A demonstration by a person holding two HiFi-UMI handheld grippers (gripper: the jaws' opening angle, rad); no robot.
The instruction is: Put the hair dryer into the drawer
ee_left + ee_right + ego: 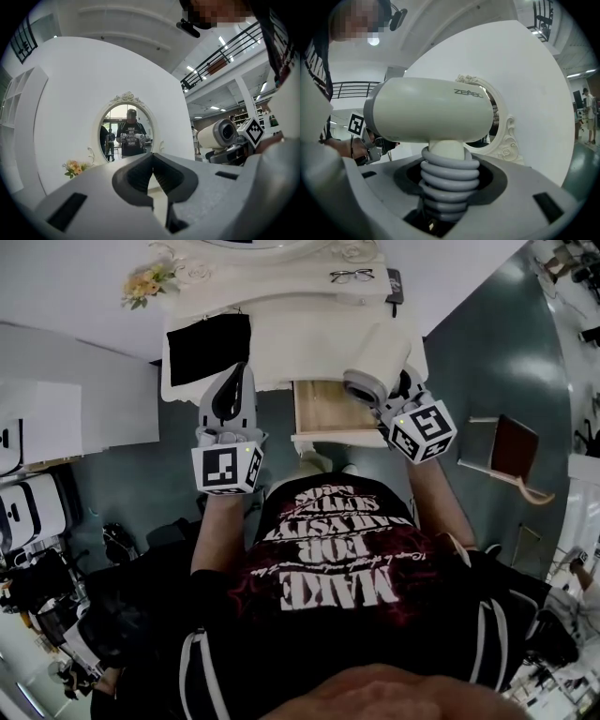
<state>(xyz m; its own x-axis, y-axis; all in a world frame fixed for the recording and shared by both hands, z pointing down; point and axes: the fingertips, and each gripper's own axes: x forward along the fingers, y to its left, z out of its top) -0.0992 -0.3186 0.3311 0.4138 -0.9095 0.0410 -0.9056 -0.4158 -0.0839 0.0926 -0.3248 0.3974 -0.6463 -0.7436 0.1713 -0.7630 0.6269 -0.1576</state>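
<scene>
I see the drawer (323,409) pulled open from the white dressing table (300,343), its wooden bottom bare. At the drawer's right corner my right gripper (401,390) grips the cream hair dryer (378,360). My left gripper (240,369) (jaws together) hangs left of the drawer, and a black pad (208,345) lies beyond it.

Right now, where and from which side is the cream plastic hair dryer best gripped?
Grip the cream plastic hair dryer at its handle, wound with grey cord, coming from the handle's end, as the right gripper holds it. The barrel is wide and round; the ribbed handle fits between the jaws.
</scene>
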